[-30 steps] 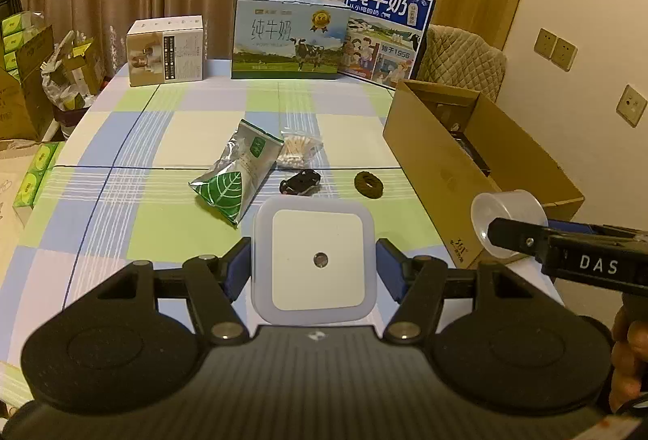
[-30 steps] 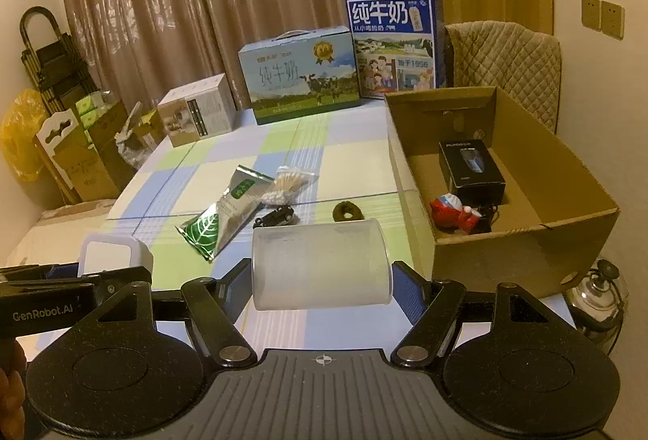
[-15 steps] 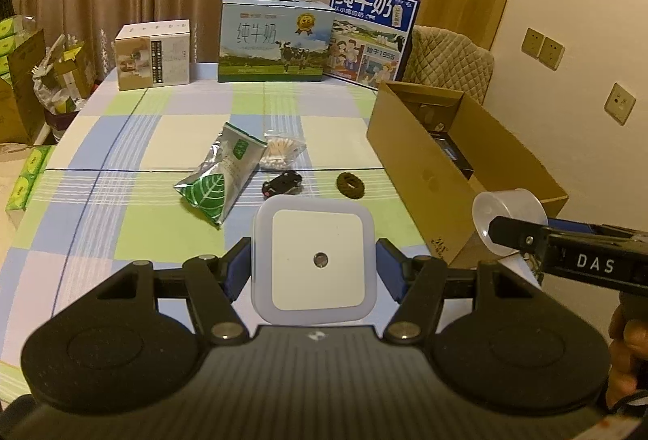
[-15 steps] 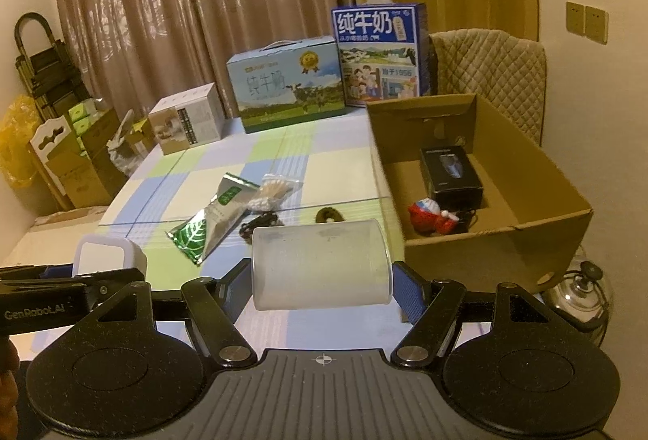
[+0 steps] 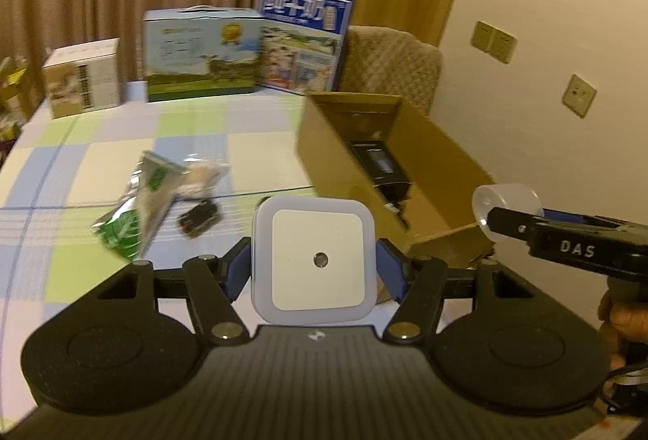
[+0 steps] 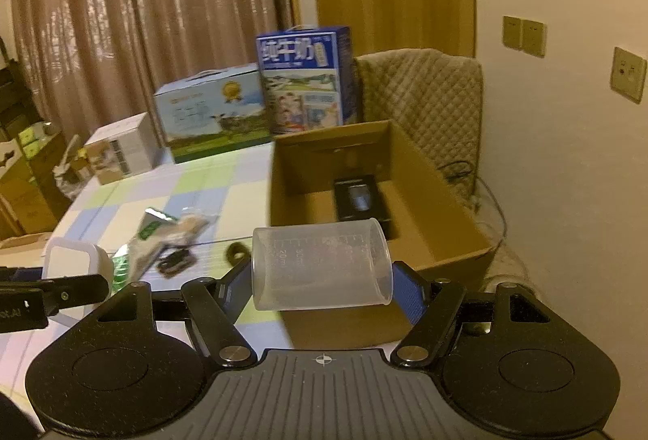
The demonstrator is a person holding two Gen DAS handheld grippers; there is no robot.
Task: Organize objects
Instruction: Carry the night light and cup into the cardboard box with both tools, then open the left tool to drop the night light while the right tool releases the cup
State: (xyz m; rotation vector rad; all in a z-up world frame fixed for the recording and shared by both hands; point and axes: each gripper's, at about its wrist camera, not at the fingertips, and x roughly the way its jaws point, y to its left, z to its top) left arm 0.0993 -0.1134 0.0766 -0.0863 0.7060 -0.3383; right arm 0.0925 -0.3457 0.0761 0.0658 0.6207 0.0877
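My left gripper is shut on a white square night light, carried above the near part of the checked table. My right gripper is shut on a clear plastic measuring cup lying sideways between the pads, near the front left corner of the open cardboard box. In the left wrist view the cup and the right gripper's arm show at right, beside the box. A black packet lies inside the box. The right wrist view shows the night light at left.
On the table lie a green-and-silver pouch, a clear bag of small sticks, a small black item and a dark ring. Milk cartons and a white box stand along the far edge. A padded chair stands behind the box.
Both grippers have swung to the right and risen slightly with their loads; the cardboard box now sits nearer the middle of both views. The grips are unchanged.
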